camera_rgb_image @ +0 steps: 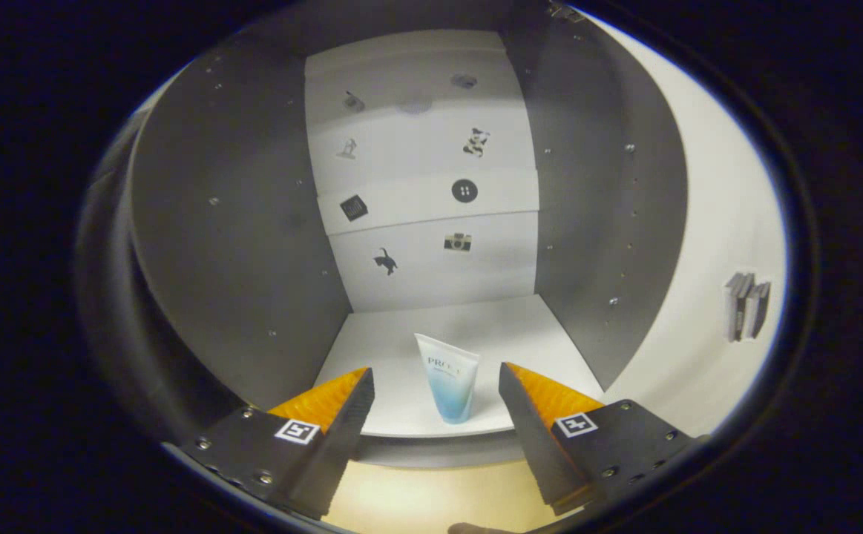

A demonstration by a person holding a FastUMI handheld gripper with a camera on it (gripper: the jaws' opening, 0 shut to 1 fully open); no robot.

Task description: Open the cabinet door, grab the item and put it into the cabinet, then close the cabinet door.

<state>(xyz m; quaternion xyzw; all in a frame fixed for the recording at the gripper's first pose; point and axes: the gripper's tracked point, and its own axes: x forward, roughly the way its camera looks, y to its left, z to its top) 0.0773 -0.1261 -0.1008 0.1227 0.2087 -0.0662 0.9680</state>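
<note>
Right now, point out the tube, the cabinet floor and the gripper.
tube (449,382): gripper view, middle of its body, standing cap-down.
cabinet floor (386,348): gripper view, bare patch left of the tube.
gripper (435,389): gripper view, midway between open fingertips, tube between, untouched.

1. Light falls from above onto the cabinet's back wall (431,245) and shelf (401,348), which read bright.
2. The cabinet's side walls (231,245) sit in grey shade.
3. Fisheye bending curves straight edges, strongest far out to either side of the tool (436,393).
4. The tube (447,378) between the tool's parted fingers looks sharp; the outer rim goes soft and dim.
</note>
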